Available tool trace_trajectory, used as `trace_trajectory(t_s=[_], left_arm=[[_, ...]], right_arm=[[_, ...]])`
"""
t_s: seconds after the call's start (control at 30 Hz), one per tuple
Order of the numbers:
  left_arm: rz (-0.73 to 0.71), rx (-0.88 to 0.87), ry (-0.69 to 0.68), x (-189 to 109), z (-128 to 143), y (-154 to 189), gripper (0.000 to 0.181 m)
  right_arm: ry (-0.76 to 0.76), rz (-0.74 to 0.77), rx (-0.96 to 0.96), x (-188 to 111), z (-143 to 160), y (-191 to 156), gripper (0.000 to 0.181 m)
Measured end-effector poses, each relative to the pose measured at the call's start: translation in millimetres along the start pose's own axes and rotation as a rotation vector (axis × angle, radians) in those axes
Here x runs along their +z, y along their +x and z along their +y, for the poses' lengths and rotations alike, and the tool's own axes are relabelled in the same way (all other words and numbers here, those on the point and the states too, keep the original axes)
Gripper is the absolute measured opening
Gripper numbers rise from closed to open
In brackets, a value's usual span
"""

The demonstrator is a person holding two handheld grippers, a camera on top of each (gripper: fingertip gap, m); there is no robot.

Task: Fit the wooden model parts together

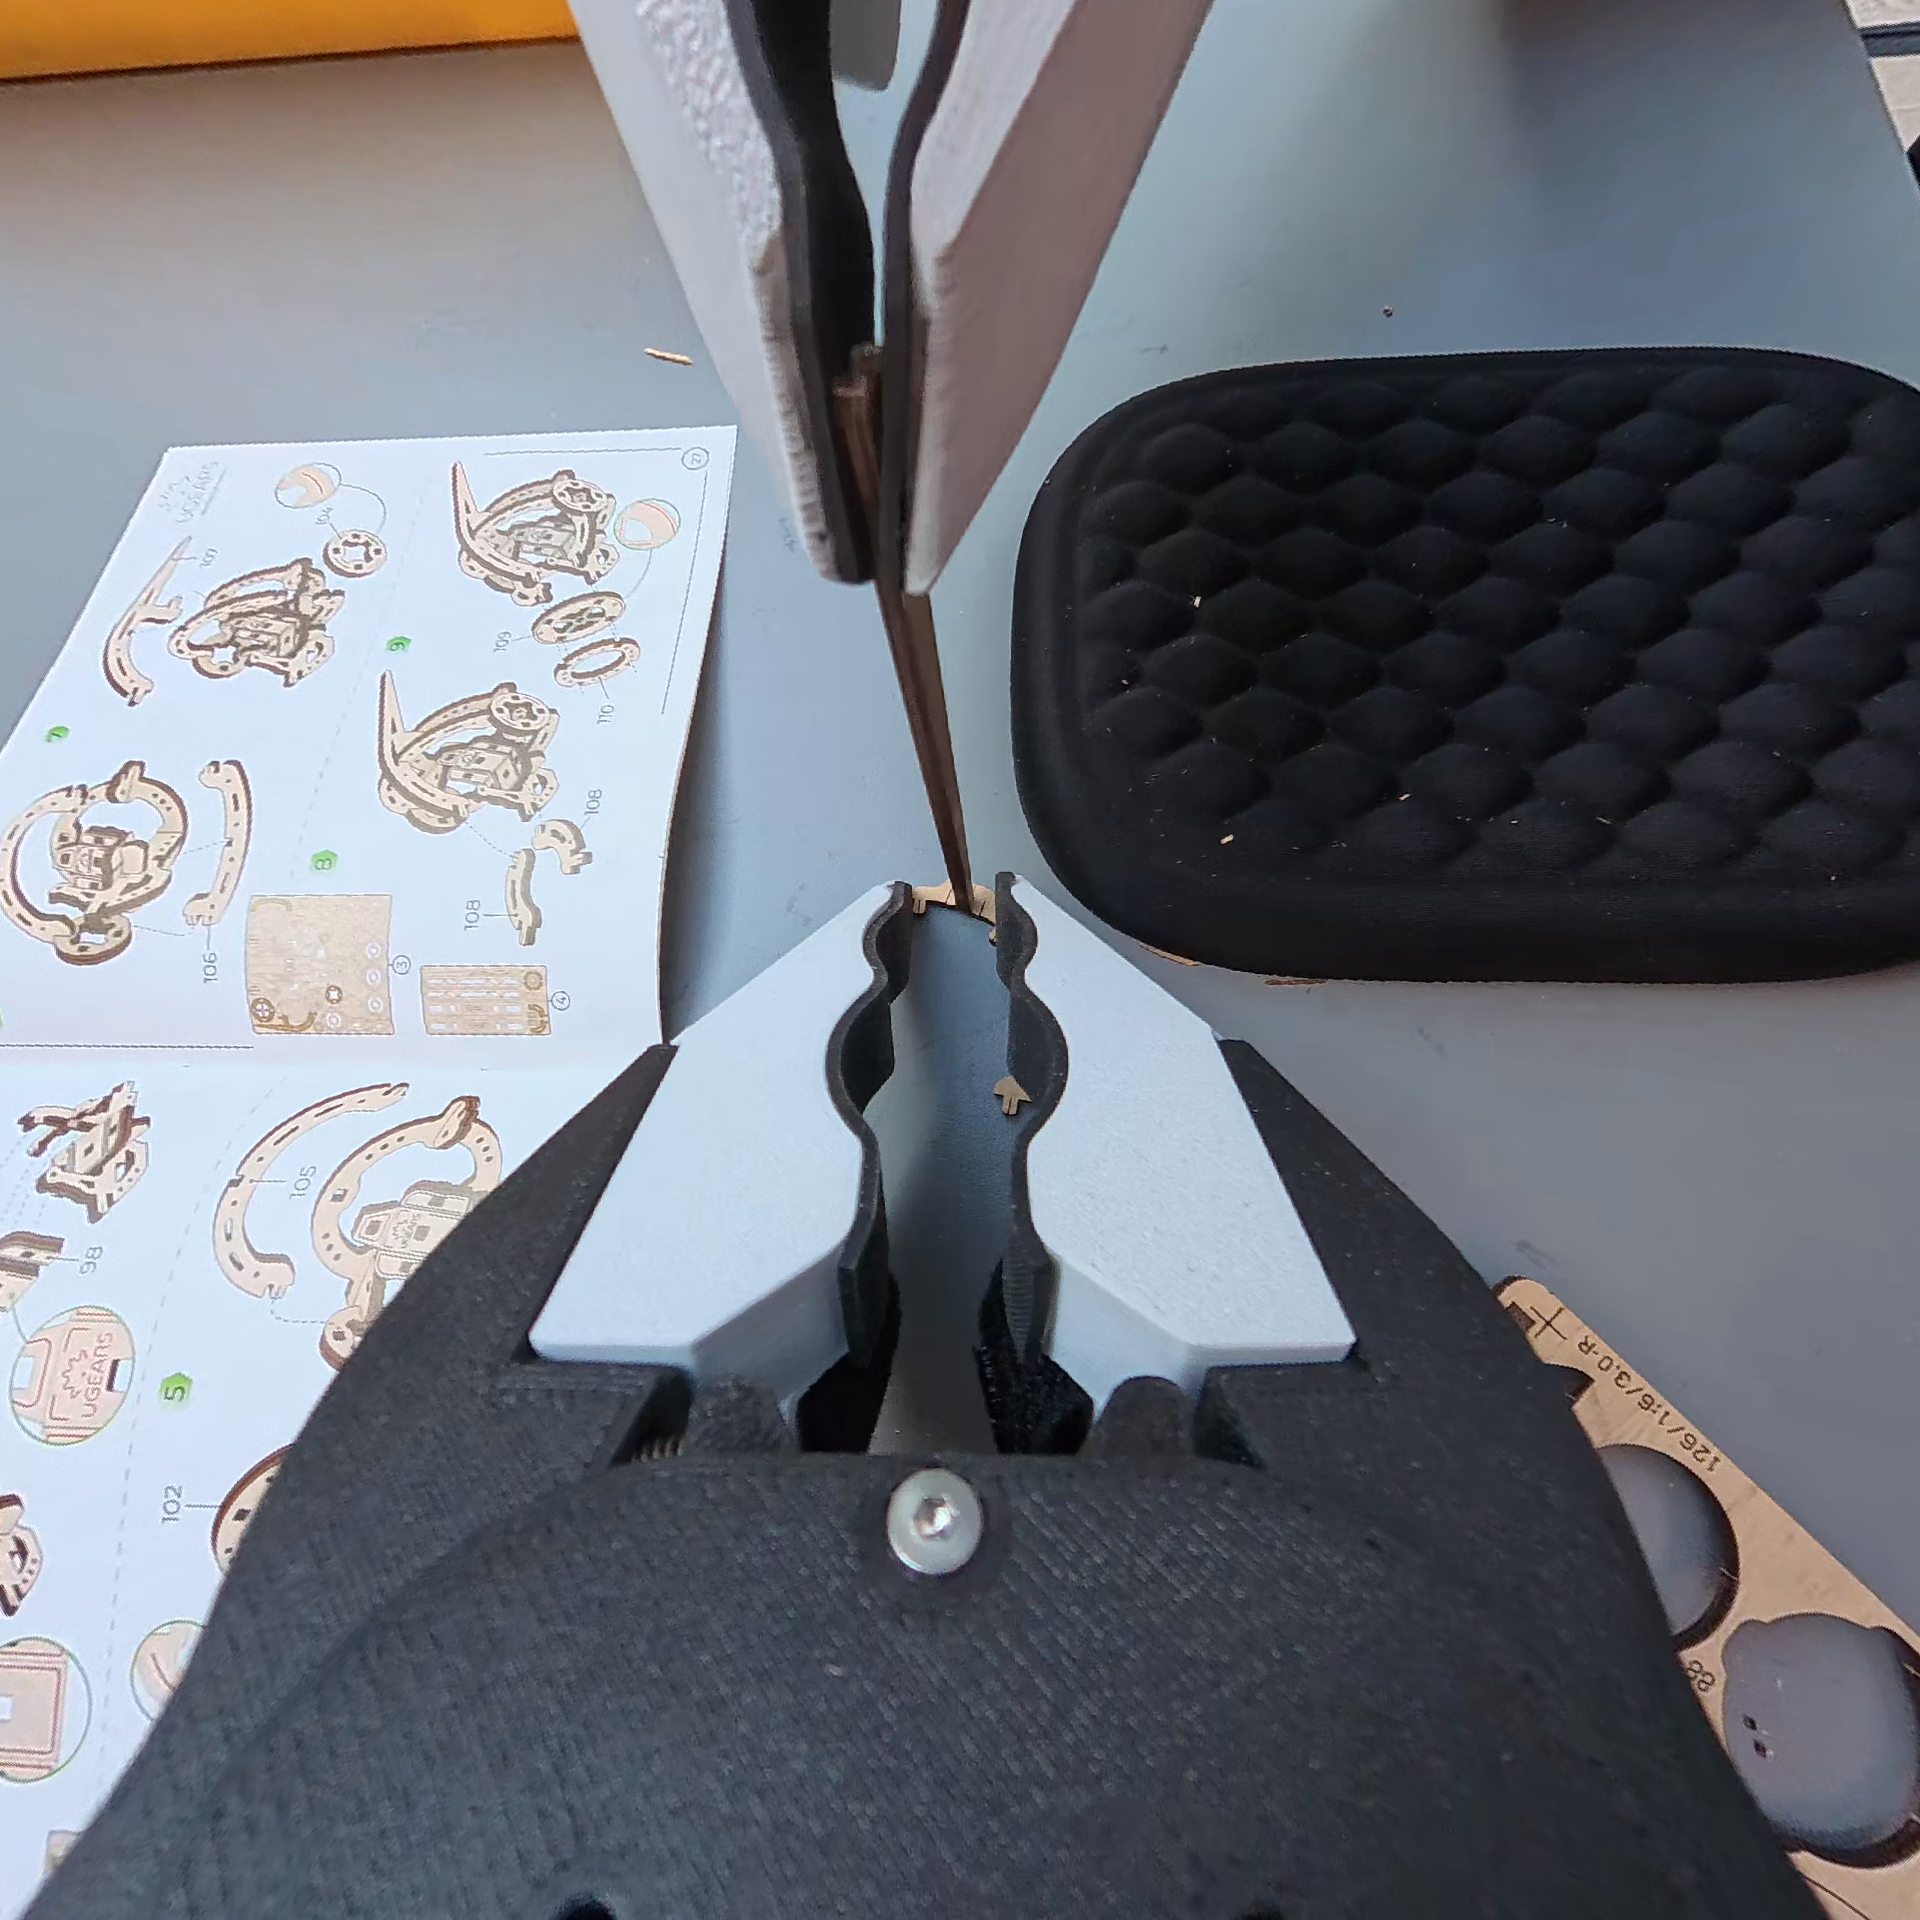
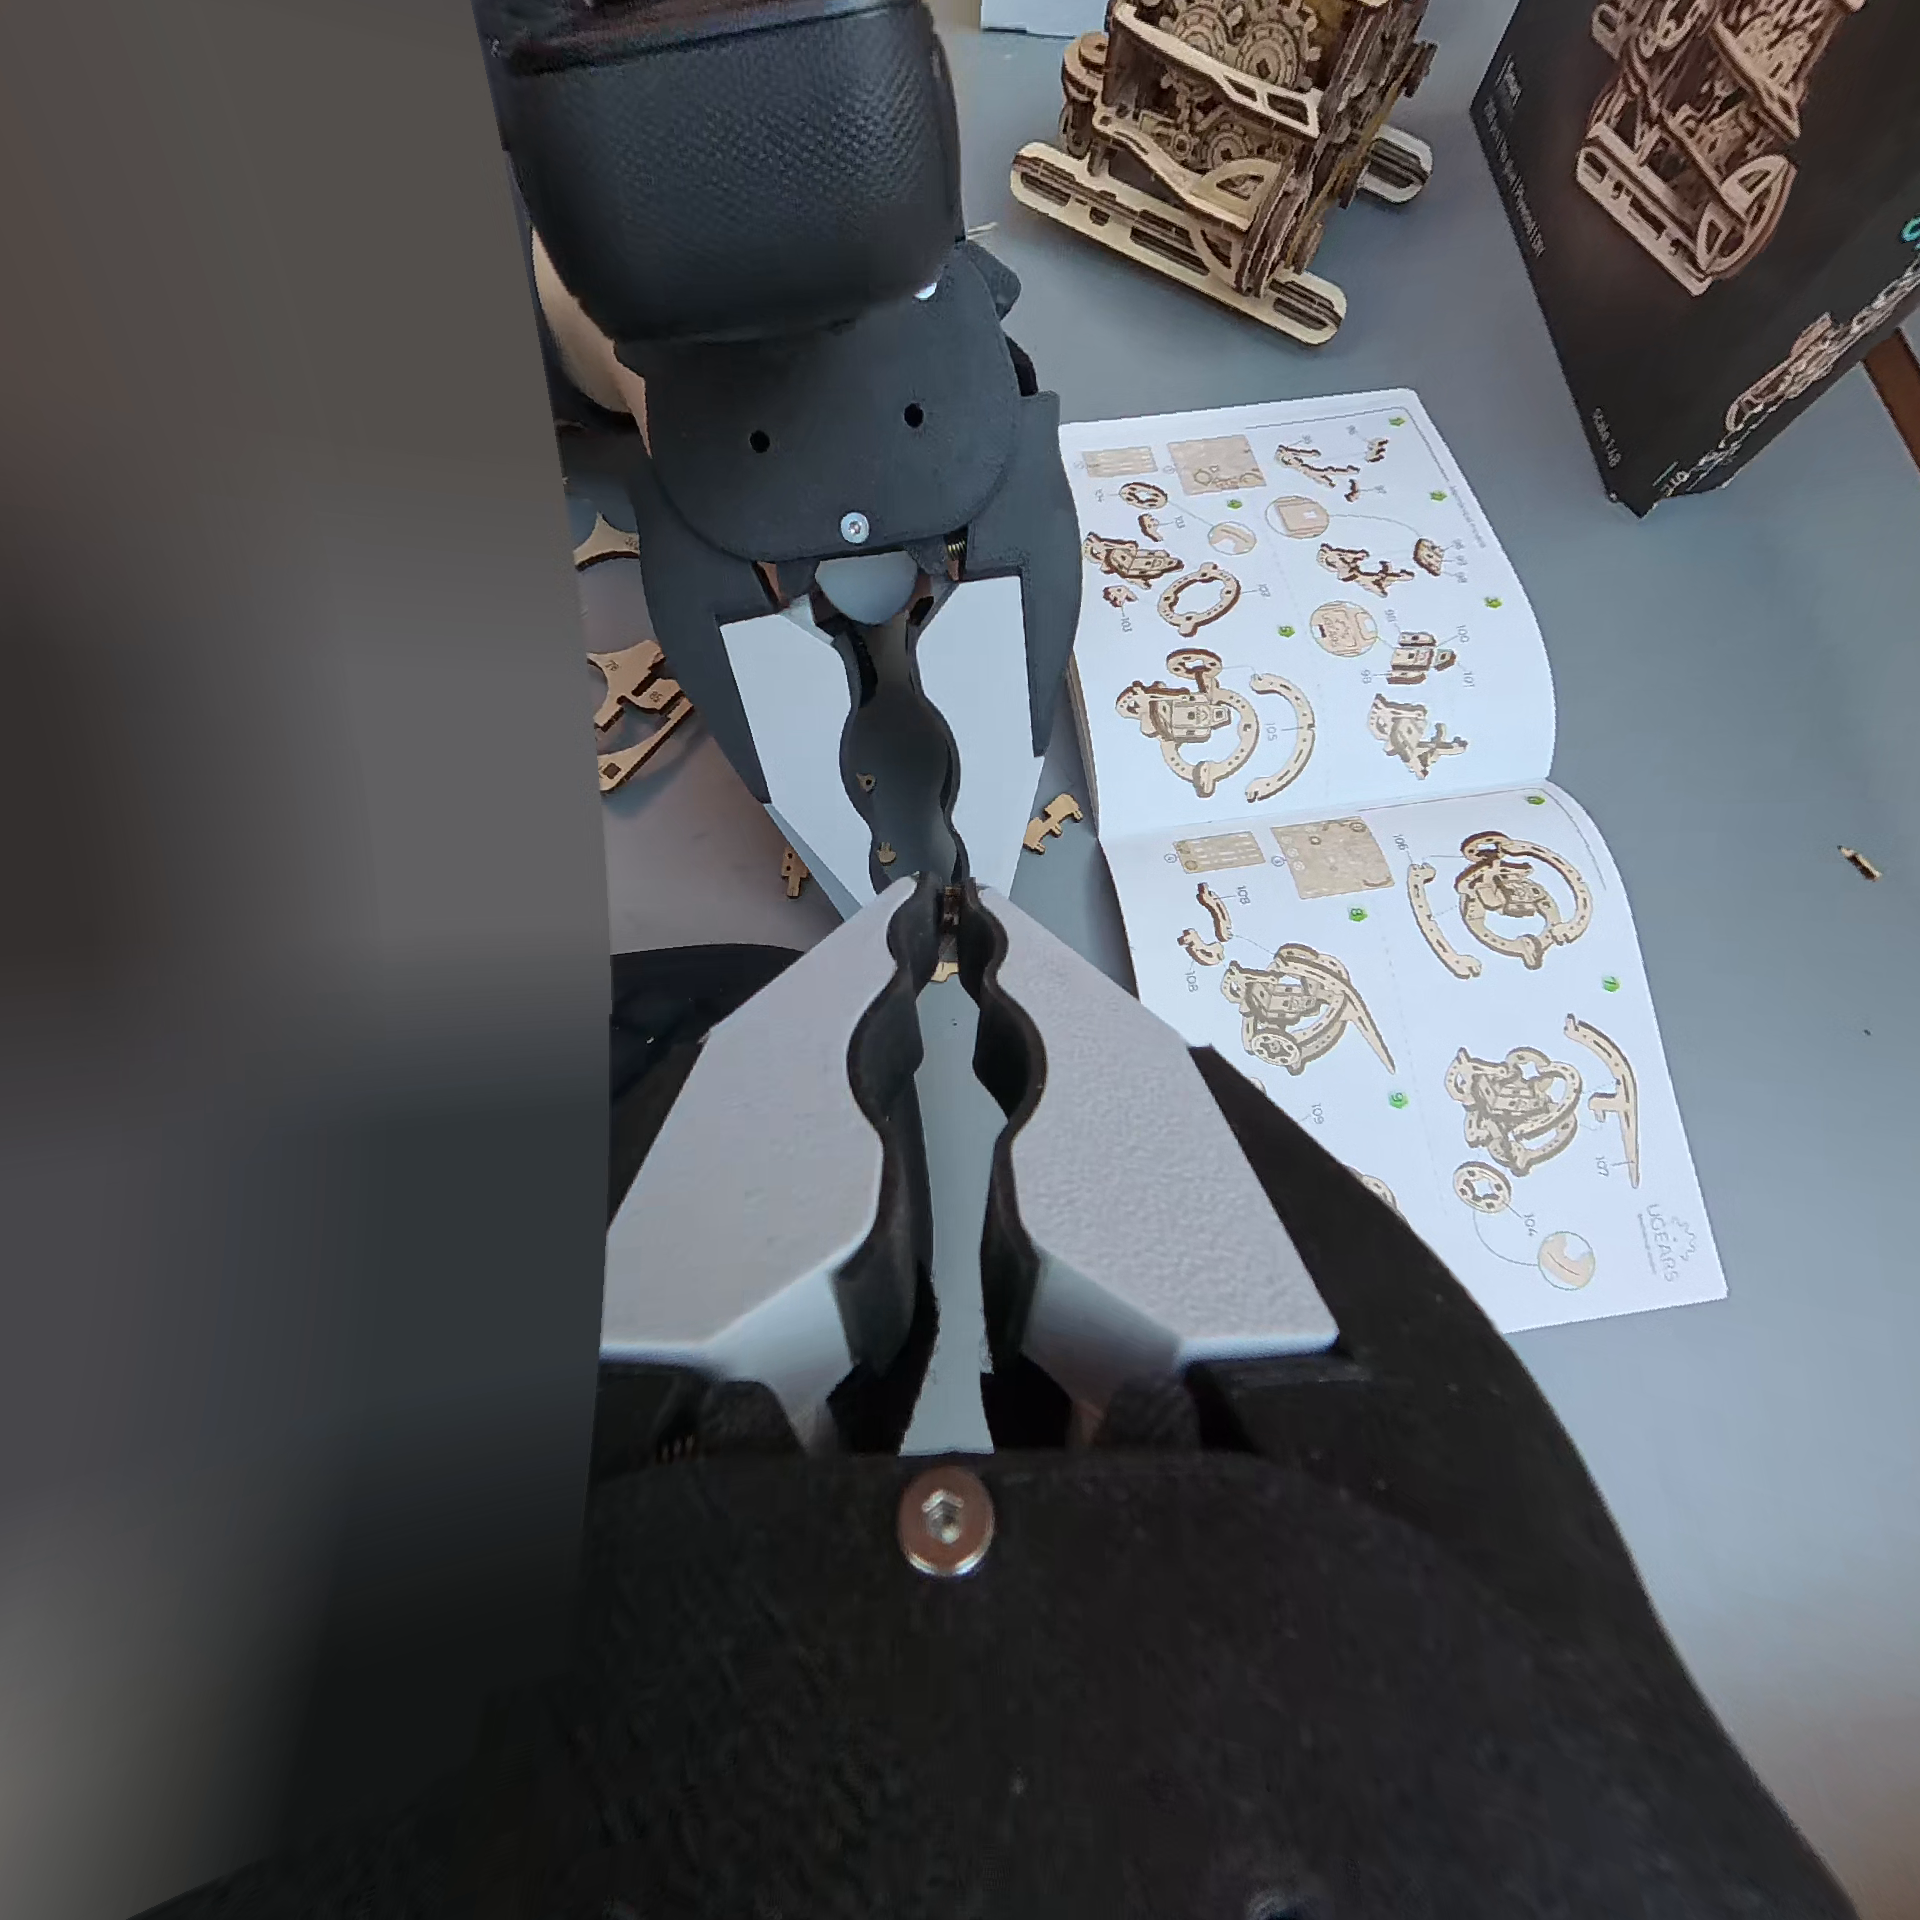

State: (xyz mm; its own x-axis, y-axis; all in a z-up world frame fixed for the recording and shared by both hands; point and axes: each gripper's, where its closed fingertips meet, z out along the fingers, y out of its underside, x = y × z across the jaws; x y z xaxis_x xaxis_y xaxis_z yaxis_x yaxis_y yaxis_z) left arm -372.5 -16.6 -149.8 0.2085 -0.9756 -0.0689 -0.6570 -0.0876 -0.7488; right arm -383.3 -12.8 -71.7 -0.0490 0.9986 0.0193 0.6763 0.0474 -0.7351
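Note:
In the left wrist view my left gripper point(image 1: 951, 896) is closed on a small pale wooden piece point(image 1: 938, 900) at its fingertips. My right gripper point(image 1: 883, 577) comes down from above, shut on a thin flat wooden part point(image 1: 930, 748) seen edge-on. That part's lower end meets the small piece. In the right wrist view my right gripper point(image 2: 948, 896) points at the left gripper point(image 2: 935, 868), tip to tip. A sliver of wood point(image 2: 949, 906) shows between them; the joint itself is hidden. A tiny wooden chip point(image 1: 1008, 1096) sticks to the left gripper's pad.
An open instruction booklet point(image 1: 364, 727) lies on the grey table, also in the right wrist view point(image 2: 1351, 831). A black quilted pad point(image 1: 1455, 665) lies right of the grippers. A punched wooden sheet point(image 1: 1714, 1507), loose parts point(image 2: 634, 707), an assembled wooden model point(image 2: 1226, 156) and a dark box point(image 2: 1714, 208) surround them.

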Motion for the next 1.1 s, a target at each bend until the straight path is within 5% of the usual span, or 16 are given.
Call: trace_trajectory(t_s=[0.03,0.6,0.83,1.1], left_arm=[[0.000,0.000,0.000,0.1,0.0,0.1,0.014],[-0.012,0.004,-0.002,0.0,0.1,-0.1,0.014],[-0.016,0.005,-0.003,0.0,0.1,-0.1,0.014],[-0.018,0.002,-0.003,0.0,0.1,-0.3,0.014]], right_arm=[[-0.003,-0.001,0.001,0.9,-1.0,-0.3,0.002],[-0.015,0.160,0.116,6.4,-5.5,1.5,0.003],[-0.001,0.053,-0.060,12.5,-8.0,-24.6,0.003],[0.016,0.051,0.042,3.8,-3.7,-5.8,0.003]])
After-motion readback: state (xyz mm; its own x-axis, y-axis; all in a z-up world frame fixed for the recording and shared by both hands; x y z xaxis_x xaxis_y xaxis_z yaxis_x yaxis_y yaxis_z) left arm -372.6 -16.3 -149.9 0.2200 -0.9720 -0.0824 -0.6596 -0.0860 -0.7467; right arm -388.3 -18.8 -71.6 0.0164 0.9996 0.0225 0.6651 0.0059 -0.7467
